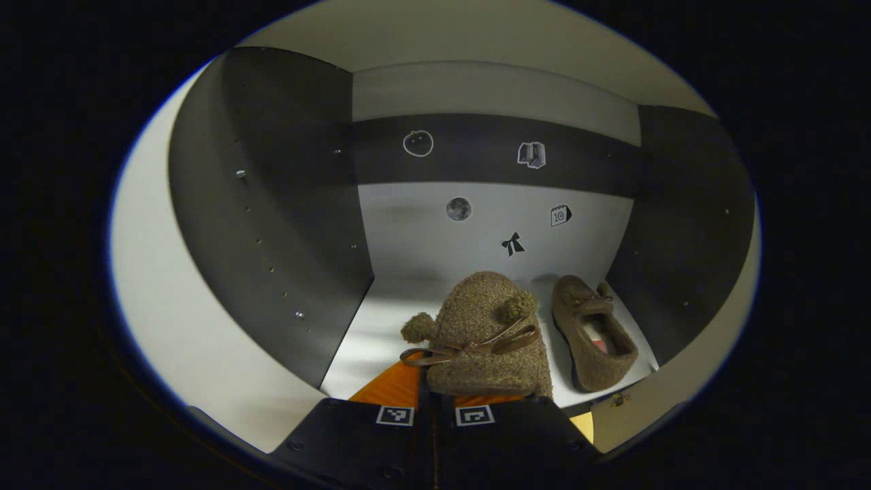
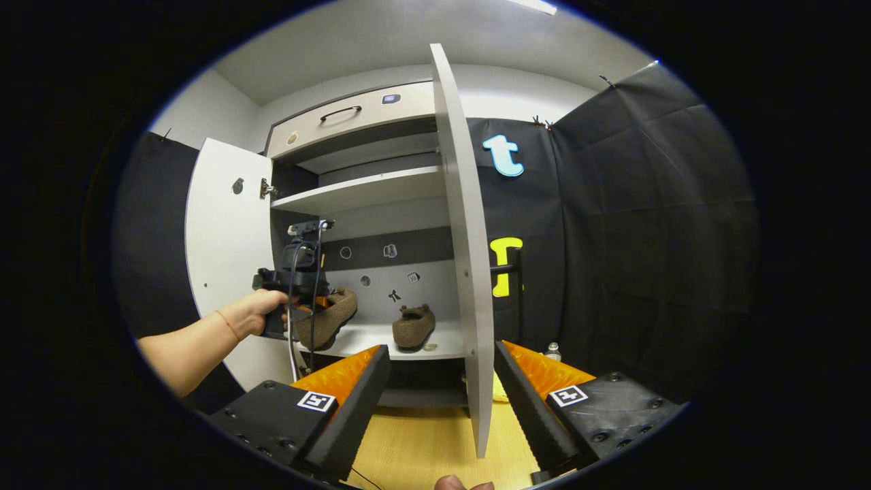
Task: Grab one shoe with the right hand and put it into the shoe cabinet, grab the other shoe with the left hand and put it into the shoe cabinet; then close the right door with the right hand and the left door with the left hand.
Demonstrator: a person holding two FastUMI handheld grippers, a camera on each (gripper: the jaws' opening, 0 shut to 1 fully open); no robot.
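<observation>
left door (image 2: pixel 228 272): swung open at the left, white, flat panel
left gripper (image 2: pixel 299 299): held by a hand (image 2: pixel 262 312) inside the shoe cabinet (image 2: pixel 354 197), fingers pinched narrow on the held shoe
held shoe (image 1: pixel 486 340): brown fuzzy slipper, two pompoms, ribbon bow; clamped at its heel end, toe pointing toward the back wall, long axis running front to back, over the left part of the shelf
shelf (image 1: pixel 381 327): white board, dark side walls, grey and dark back wall with small icon stickers
second shoe (image 1: pixel 592 333): same brown slipper, lying on the shelf right of the held one, apart from it, toe to the back wall, opening up
right door (image 2: pixel 466 258): open, seen edge-on
right gripper (image 2: pixel 442 381): outside the cabinet, jaws wide, nothing between them, the door edge standing between the fingers
floor (image 2: pixel 422 442): light wood
</observation>
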